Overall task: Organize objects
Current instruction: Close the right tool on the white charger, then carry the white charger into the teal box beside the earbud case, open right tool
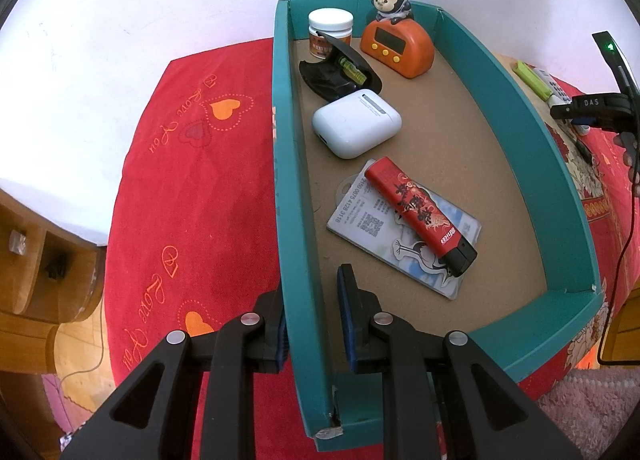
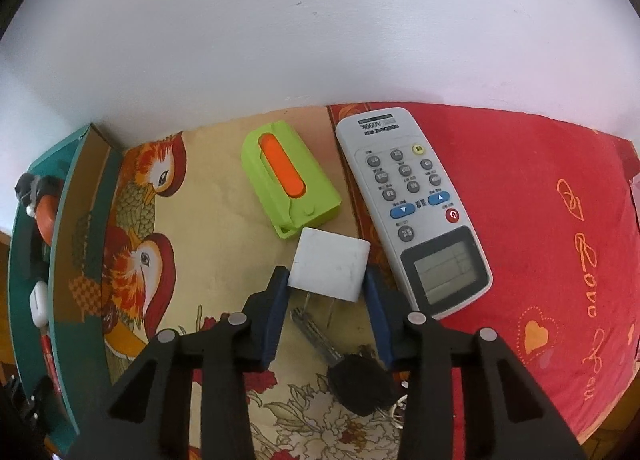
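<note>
white plug block held in the right gripper

white, smooth and hard, the small square plastic charger block (image 2: 329,269) looks light and stiff. its sides are shiny, so it could slip. the flat left and right sides are the best places to hold it, and that is where the blue pads (image 2: 276,314) of the right gripper (image 2: 326,280) seem to press on it now. two thin metal prongs stick out under it, so it should not be squeezed there. it hangs just above the cloth, not lying flat.

under it lies a black key (image 2: 362,382) with a silver blade. just behind it is a bright green plastic box with an orange slider (image 2: 289,179). beside it on the right is a long grey remote control with a small screen (image 2: 414,206). all of them lie on a red cloth with birds and hearts (image 2: 532,196).

away to the left sits the teal cardboard tray (image 1: 516,112). the left gripper (image 1: 312,302) has its fingers spread, one on each side of the tray's wall, not squeezing it. inside are a white earbud case (image 1: 356,122), a red lighter (image 1: 420,210) lying on a card (image 1: 360,220), an orange timer (image 1: 398,42), a white jar (image 1: 330,30) and a black case (image 1: 340,72). i think the block goes in there.
</note>
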`<state>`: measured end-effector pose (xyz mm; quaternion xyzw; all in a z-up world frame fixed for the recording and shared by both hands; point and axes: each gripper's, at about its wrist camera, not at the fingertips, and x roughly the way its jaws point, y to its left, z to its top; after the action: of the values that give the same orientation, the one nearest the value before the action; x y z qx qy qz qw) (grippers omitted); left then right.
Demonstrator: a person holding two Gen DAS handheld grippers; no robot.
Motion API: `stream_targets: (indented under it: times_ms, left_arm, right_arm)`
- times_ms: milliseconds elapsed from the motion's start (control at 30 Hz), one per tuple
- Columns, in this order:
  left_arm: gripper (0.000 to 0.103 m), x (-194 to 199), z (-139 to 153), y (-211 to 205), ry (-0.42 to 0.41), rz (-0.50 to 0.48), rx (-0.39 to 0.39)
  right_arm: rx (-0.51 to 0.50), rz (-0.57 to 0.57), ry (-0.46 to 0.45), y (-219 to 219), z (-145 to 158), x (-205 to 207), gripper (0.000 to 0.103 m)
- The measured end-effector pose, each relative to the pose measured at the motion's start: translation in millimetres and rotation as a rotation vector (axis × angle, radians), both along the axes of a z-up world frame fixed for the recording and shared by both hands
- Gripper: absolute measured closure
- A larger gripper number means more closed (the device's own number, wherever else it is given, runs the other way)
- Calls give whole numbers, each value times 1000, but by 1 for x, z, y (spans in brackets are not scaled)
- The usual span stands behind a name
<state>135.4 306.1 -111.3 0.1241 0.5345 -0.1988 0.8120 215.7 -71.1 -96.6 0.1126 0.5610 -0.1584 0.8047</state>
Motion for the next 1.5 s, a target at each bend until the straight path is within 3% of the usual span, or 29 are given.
stream_targets:
  times_ms: [400,633,1033,1500]
  left_arm:
    - [83,0,0,1,0,0,0]
    - [83,-1,-1,0,0,-1,0]
    - [83,-1,-1,0,-1,2,0]
    - [83,-4,-2,4,-5,8,-7]
  right_arm:
    - [68,15,-28,3,4,-32,67]
    - [84,48,-71,19,25,-51,67]
    - [114,221,-143,91,83,-47,67]
    - [184,435,-151,192,74,-10,67]
